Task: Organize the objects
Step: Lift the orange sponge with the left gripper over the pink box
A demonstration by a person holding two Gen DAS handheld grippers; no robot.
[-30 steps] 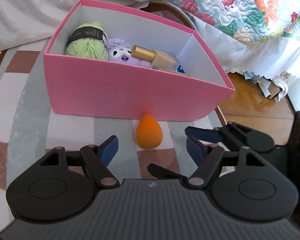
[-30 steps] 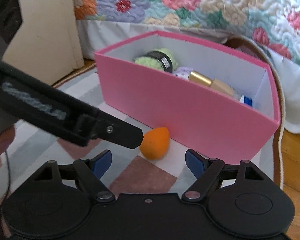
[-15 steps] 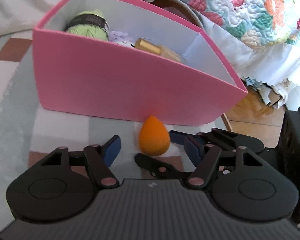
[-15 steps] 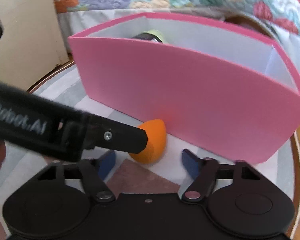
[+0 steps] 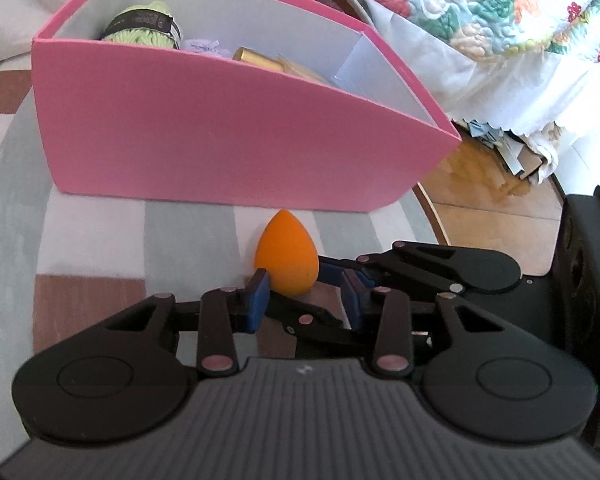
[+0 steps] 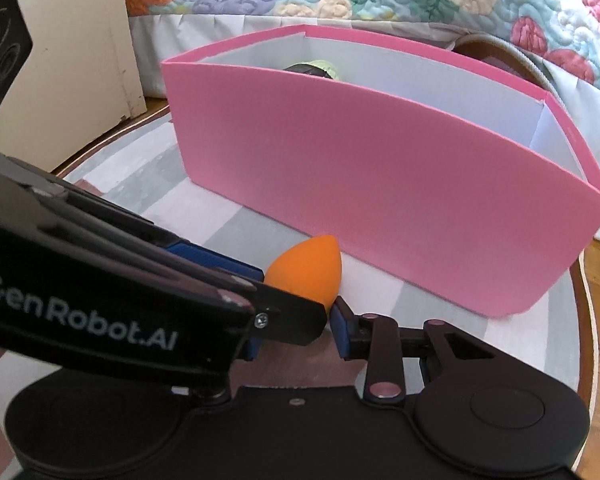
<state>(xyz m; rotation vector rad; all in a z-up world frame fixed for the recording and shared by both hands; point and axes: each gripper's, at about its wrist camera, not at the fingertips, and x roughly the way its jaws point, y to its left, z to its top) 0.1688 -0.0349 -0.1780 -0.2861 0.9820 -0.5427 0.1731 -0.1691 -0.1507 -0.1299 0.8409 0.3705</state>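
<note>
The orange sponge (image 5: 287, 254) stands on the rug (image 5: 96, 236), just in front of the pink box's (image 5: 220, 136) near wall, as it did a second ago. Since then both pairs of jaws, wide apart earlier, have drawn in around it. The left gripper (image 5: 304, 294) is closing, its pads flanking the sponge's base. The right gripper (image 6: 296, 330) is shut on the sponge.

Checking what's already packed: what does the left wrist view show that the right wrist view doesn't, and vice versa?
Left only: a gold-capped bottle and purple plush inside. Right only: a cream panel. Both: the pink box, green yarn, and the orange sponge on the rug before it, left gripper jaws closing around it, right gripper shut on it.
</note>
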